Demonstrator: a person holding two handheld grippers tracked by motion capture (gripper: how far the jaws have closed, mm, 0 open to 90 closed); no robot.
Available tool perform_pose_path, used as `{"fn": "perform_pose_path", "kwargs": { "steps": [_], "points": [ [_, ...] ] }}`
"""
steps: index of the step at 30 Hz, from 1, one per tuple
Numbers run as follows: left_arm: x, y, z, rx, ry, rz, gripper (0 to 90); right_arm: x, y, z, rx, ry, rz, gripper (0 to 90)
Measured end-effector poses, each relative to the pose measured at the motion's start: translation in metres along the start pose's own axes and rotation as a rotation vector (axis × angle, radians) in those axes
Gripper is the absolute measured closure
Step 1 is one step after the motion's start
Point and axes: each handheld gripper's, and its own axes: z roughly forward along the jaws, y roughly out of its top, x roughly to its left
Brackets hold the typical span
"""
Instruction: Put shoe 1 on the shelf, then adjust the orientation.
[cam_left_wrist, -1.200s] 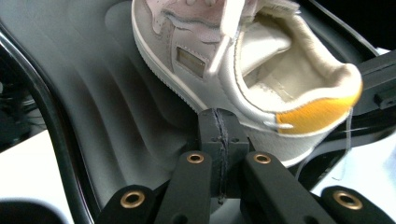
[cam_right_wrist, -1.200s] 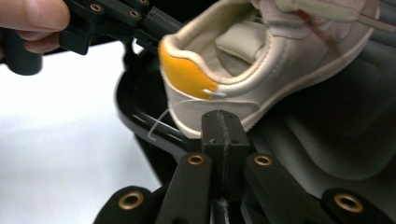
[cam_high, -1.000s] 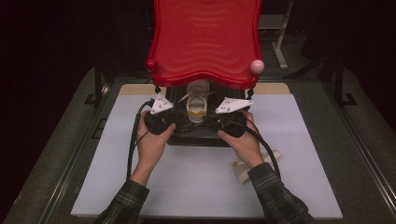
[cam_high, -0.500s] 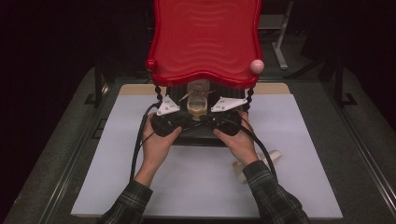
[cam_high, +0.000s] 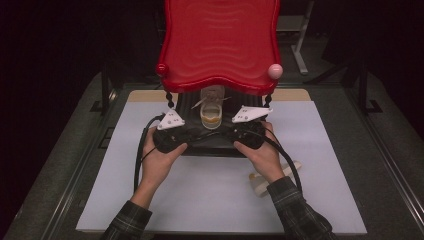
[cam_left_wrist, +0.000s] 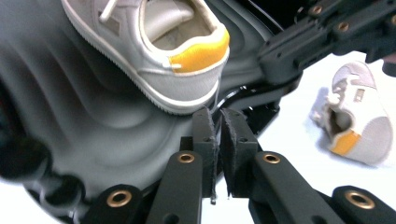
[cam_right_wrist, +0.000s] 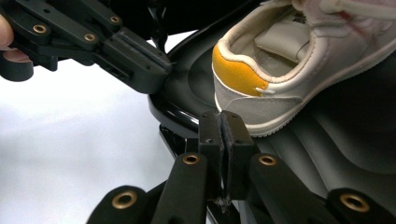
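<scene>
White sheet (cam_high: 210, 200) covers most of a grey table (cam_high: 380, 165); room beyond is dark, with a pale stand leg (cam_high: 300, 45) at the far right. A red wavy-surfaced shelf (cam_high: 220, 45) rises at the table's far middle, a red knob (cam_high: 161, 68) on its left corner, a pink one (cam_high: 275, 71) on its right. Below it, a glossy black ribbed tray (cam_left_wrist: 70, 116) carries a white and grey sneaker (cam_high: 212, 112) with a yellow heel tab, heel toward the person. The red shelf overhangs the sneaker's toe in the high view.

A second sneaker (cam_left_wrist: 357, 119) of the same make lies on its side on the white sheet, near the person's right hand (cam_high: 262, 157), partly hidden behind that wrist in the high view.

Left gripper (cam_left_wrist: 218, 126): jaws nearly pressed together, only a thin slit between the pads, tips at the tray's near rim just below the sneaker's heel; whether they pinch the rim, cannot tell. Left hand (cam_high: 157, 162) wraps its body.

Right gripper (cam_right_wrist: 223, 128): jaws pressed together, tips at the tray's glossy edge just beside the heel's grey side panel. Whether the rim sits between the pads, cannot tell. Plaid sleeves (cam_high: 295, 210) enter from the bottom.
</scene>
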Motion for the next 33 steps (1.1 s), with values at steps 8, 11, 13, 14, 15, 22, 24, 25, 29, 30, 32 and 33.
{"fn": "perform_pose_path", "kwargs": {
  "steps": [8,11,13,14,15,22,24,25,29,30,32,33],
  "points": [
    [-0.002,-0.015,-0.025,0.028,-0.038,-0.009,73.4,0.003,-0.006,-0.020,0.014,0.012,0.019,83.4],
    [-0.003,-0.023,-0.033,0.049,-0.042,-0.017,64.6,0.004,-0.014,-0.028,0.014,0.014,0.030,82.6],
    [-0.004,-0.031,-0.038,0.059,-0.039,-0.022,58.4,0.005,-0.020,-0.032,0.027,0.015,0.036,82.5],
    [-0.004,-0.034,-0.040,0.065,-0.038,-0.028,54.9,0.005,-0.022,-0.034,0.030,0.018,0.035,82.9],
    [-0.004,-0.038,-0.043,0.071,-0.035,-0.032,51.7,0.005,-0.024,-0.036,0.035,0.022,0.040,83.9],
    [-0.003,-0.069,-0.059,0.119,0.010,-0.046,34.7,-0.001,-0.046,-0.055,0.059,0.038,0.063,89.5],
    [-0.002,-0.081,-0.063,0.137,0.015,-0.058,31.3,-0.005,-0.055,-0.062,0.073,0.026,0.076,89.8],
    [-0.002,-0.085,-0.064,0.143,0.018,-0.065,29.4,-0.007,-0.059,-0.066,0.079,0.017,0.081,89.8],
    [0.002,-0.109,-0.069,0.180,0.027,-0.090,25.5,-0.014,-0.075,-0.081,0.091,-0.005,0.111,89.8],
    [0.003,-0.117,-0.070,0.197,0.044,-0.095,24.3,-0.015,-0.078,-0.084,0.095,-0.011,0.115,89.9],
    [0.004,-0.127,-0.073,0.216,0.060,-0.108,22.2,-0.018,-0.086,-0.092,0.102,-0.025,0.129,89.9],
    [0.005,-0.132,-0.075,0.228,0.072,-0.110,21.0,-0.020,-0.091,-0.097,0.109,-0.033,0.138,89.9]
  ]
}}
